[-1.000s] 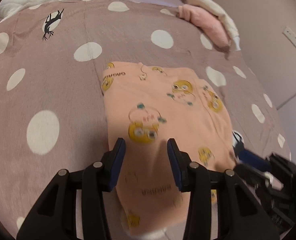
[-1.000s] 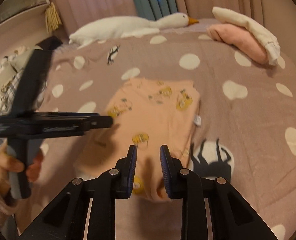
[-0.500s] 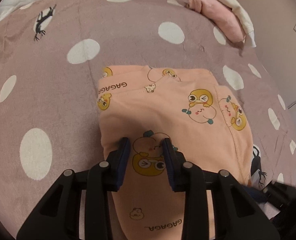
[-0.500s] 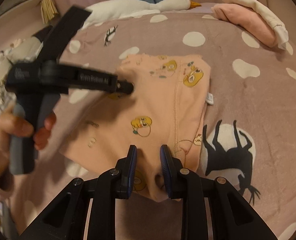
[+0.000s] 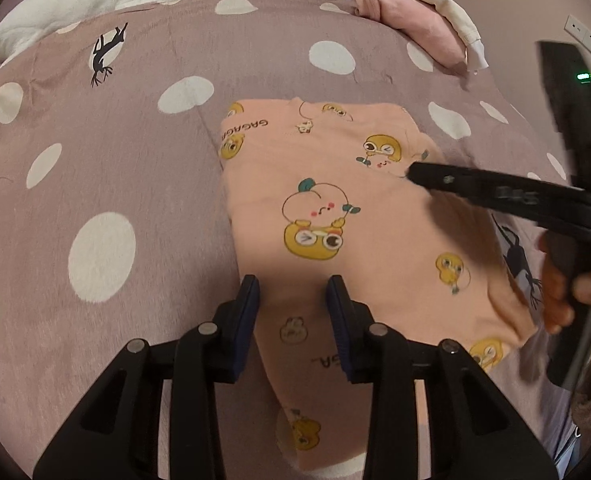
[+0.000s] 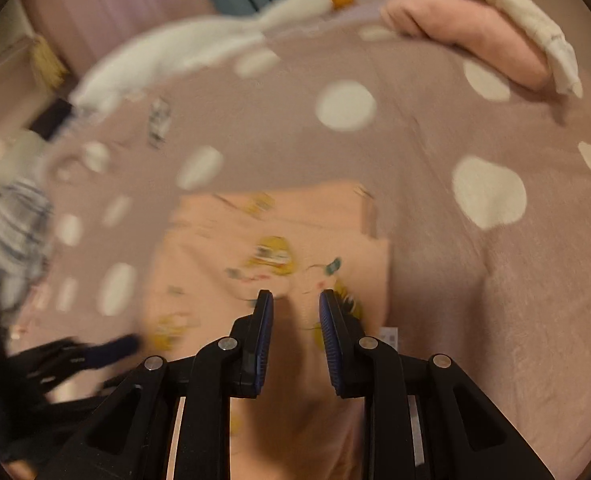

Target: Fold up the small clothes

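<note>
The left gripper (image 5: 293,300) hangs with jaws parted over the near end of the peach garment (image 5: 335,216), gripping nothing; the right gripper (image 6: 293,312), likewise parted and empty, hovers over it. The garment lies flat on the dotted blanket (image 5: 95,160), long axis running away from the person. Best to pinch the near hem at both corners and carry it evenly toward the far edge.

Soft matt cotton garment (image 5: 335,208) (printed)

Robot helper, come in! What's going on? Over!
Both hand-held grippers hover, empty. Peach cartoon-print cotton garment lies folded on the polka-dot blanket. Nothing blocking.
</note>
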Motion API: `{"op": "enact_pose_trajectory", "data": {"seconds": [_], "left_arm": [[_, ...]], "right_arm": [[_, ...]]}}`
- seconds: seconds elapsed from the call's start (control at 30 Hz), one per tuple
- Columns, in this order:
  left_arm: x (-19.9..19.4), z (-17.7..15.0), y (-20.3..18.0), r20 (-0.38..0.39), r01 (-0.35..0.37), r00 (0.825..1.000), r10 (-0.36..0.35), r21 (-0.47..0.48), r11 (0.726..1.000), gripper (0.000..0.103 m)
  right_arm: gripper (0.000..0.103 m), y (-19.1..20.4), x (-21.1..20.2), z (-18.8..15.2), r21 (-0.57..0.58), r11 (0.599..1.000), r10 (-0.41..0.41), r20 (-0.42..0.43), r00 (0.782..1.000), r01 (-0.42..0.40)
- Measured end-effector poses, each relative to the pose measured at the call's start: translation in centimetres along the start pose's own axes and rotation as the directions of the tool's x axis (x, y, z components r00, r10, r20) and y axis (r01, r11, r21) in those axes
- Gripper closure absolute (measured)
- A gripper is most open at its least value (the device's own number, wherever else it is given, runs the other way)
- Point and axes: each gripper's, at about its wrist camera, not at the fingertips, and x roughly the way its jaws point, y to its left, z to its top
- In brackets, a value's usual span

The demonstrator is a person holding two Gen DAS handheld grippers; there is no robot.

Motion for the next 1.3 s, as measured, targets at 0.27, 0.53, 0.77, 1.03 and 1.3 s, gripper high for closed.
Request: {"op": "enact_pose_trajectory", "data": {"seconds": [0.27, 0.53, 0.77, 1.03, 1.3], "left_arm": [[-1.1, -1.6, 0.2, 0.001, 0.017, 1.000, -0.017, -0.020, 1.000, 0.068], [-1.3, -0.9, 0.2, 0.004, 0.008, 1.000, -0.008, -0.044, 0.999, 0.068], [0.7, 2.2, 1.1, -0.021, -0.014, 1.000, 0.012, -0.097, 0.995, 0.066], [2.9, 5.0, 2.0, -0.053, -0.033, 0.998, 0.026, -0.141, 0.989, 0.062], [3.3, 6.5, 3.3, -0.045, -0.052, 0.998, 0.045, -0.183, 0.982, 0.052]], "right_arm": [[0.078, 0.8, -2.7, -1.0, 0.001, 1.000, 0.014, 0.050, 0.999, -0.014], [0.078, 2.9, -5.9, -7.0, -0.131, 0.991, 0.047, 0.049, 0.998, -0.040], [0.078, 2.4, -4.7, -9.4, -0.147, 0.989, 0.002, 0.027, 1.000, 0.002], [0.078, 2.5, -4.9, -9.8, -0.164, 0.987, 0.002, 0.043, 0.999, 0.006], [0.078, 2.6, -6.9, -9.2, -0.172, 0.983, 0.089, 0.119, 0.989, -0.068]]}}
